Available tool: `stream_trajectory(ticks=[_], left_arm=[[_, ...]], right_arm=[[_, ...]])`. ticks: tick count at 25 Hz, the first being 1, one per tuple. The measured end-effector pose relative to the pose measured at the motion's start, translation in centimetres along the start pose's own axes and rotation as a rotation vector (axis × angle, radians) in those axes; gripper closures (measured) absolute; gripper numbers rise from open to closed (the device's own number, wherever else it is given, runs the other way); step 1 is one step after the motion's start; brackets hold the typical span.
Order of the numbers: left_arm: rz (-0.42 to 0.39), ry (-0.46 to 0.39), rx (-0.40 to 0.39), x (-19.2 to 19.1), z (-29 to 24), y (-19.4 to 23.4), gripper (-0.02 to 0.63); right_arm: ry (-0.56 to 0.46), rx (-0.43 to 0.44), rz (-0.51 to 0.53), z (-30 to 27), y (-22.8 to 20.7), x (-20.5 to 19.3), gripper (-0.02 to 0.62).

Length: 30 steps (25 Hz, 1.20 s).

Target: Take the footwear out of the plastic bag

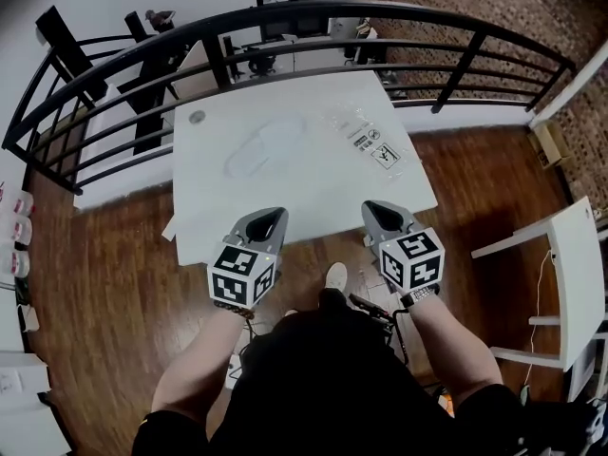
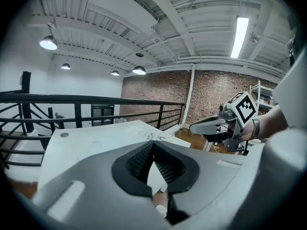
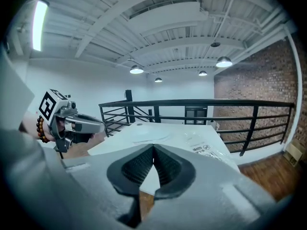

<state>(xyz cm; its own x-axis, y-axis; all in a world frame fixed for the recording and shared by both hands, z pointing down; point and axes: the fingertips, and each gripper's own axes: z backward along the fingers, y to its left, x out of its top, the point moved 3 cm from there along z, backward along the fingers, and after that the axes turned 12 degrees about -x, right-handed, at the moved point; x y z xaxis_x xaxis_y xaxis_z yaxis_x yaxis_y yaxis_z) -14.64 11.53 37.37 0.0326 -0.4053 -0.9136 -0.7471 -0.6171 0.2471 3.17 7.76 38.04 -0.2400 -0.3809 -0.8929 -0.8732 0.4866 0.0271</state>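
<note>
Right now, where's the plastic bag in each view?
Head view: bag on table, right of centre, upper half.
Left gripper view: bag mid-frame, at table's far right edge.
Right gripper view: bag right of centre, on table.
Shared landmark: black railing behind table.

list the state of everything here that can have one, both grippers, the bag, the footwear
left gripper: shut, nothing between the jaws, held up at the near edge of the table
right gripper: shut, nothing between the jaws, held up at the same edge
plastic bag: lying flat on the table, looks empty
footwear: out of the bag, lying flat on the table, apart from it
</note>
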Motion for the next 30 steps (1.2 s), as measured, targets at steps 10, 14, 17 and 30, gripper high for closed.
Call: stream_trajectory(ticks=[10,14,17,30], left_arm=[[-0.056,-0.03,-0.039,0.6,1.4,-4.6,0.589],[-0.077,-0.049,-0.038,1.7,1.5,-5.8,0.589],[-0.083,-0.054,-0.03,2.2,0.9,-6.8,0.589],[-0.102,-0.035,0.014,3.0,-2.7,-10.8,0.589]], right_arm=[[-0.072,0.027,0.053,3.9,3.1,1.6,0.603],[-0.096,0.052,0.065,4.5,3.3,2.3,0.603],[-0.106,0.076,0.07,5.0,3.0,2.6,0.603],[-0.127,0.189,0.095,6.1,1.0,2.3,0.603]])
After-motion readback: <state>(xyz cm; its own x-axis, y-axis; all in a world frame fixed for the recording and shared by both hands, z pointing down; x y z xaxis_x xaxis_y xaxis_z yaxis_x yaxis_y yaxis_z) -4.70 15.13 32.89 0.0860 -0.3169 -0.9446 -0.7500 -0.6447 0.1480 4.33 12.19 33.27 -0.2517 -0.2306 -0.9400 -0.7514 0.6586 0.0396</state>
